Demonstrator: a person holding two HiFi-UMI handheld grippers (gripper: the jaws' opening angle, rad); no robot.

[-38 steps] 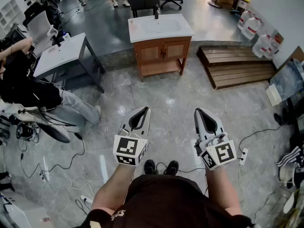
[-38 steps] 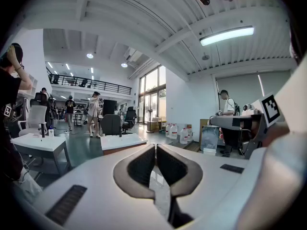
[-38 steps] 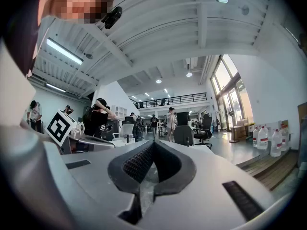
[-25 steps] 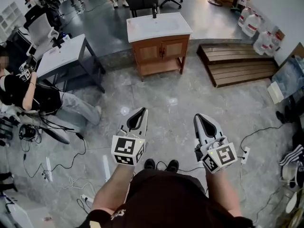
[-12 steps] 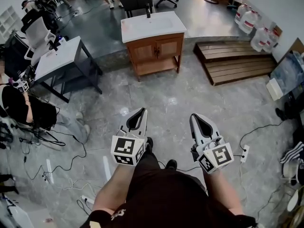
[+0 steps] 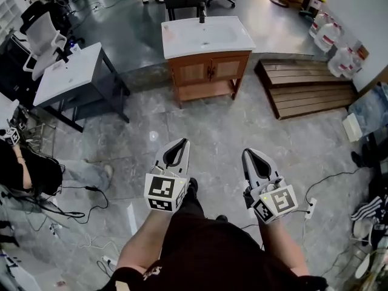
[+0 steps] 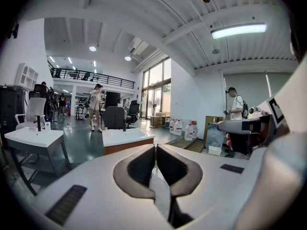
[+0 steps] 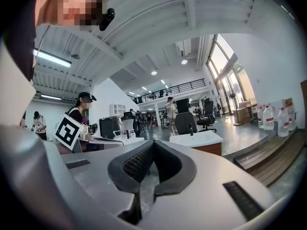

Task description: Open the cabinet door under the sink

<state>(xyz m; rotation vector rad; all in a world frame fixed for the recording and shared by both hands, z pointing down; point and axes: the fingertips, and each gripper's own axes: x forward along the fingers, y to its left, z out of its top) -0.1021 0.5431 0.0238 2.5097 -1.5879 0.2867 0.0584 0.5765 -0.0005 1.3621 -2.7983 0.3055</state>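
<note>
Our left gripper (image 6: 183, 142) and right gripper (image 6: 248, 153) are clenched, empty, well apart from the closed sink cabinet (image 6: 208, 71); marble floor (image 6: 209, 123) lies between, a wooden platform (image 6: 309, 86) beside it.

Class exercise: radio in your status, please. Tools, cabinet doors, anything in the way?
Left tool shut, empty; right tool shut, empty. Cabinet doors under the sink closed, well ahead, not within reach. Only floor between.
</note>
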